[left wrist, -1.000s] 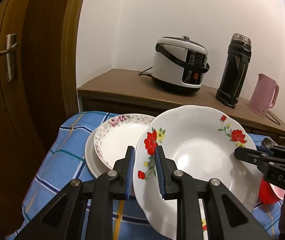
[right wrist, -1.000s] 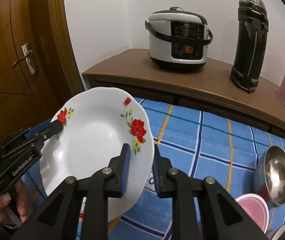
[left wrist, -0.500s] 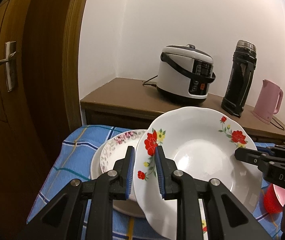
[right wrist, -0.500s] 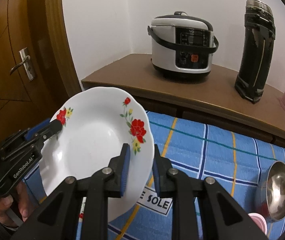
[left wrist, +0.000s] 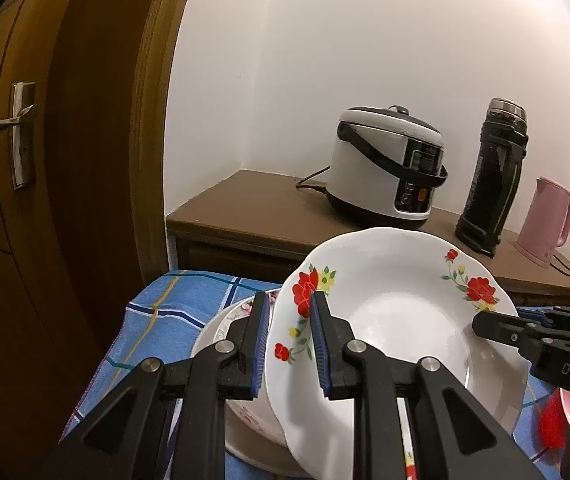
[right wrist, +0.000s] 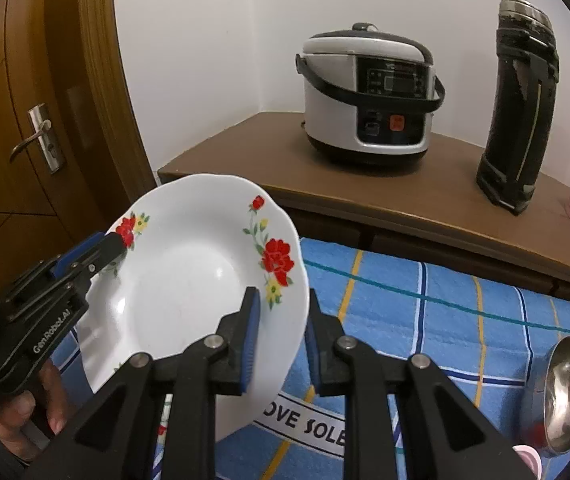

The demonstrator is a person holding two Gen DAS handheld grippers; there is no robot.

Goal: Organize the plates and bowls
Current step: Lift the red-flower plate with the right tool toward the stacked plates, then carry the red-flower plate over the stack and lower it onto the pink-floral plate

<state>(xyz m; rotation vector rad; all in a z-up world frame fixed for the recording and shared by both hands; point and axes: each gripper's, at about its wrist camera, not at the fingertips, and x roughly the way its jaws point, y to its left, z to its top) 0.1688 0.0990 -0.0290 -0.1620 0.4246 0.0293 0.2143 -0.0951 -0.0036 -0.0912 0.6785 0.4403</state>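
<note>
A white plate with red flowers hangs tilted above the blue checked cloth, held on two sides. My left gripper is shut on its left rim by a red flower. My right gripper is shut on the opposite rim, and its tip shows at the right of the left wrist view. In the right wrist view the left gripper pinches the far-left rim, with a hand below it. Just below the held plate lies a stack: a pink-flowered plate on a plain white plate, mostly hidden.
A steel bowl and a pink bowl sit at the cloth's right. A red item lies lower right. Behind, a wooden sideboard carries a rice cooker, a black flask and a pink kettle. A wooden door stands left.
Both grippers have carried the flowered plate sideways over the stack. The stack has slid down in the left wrist view and is now mostly covered by the plate. Both grips are unchanged.
</note>
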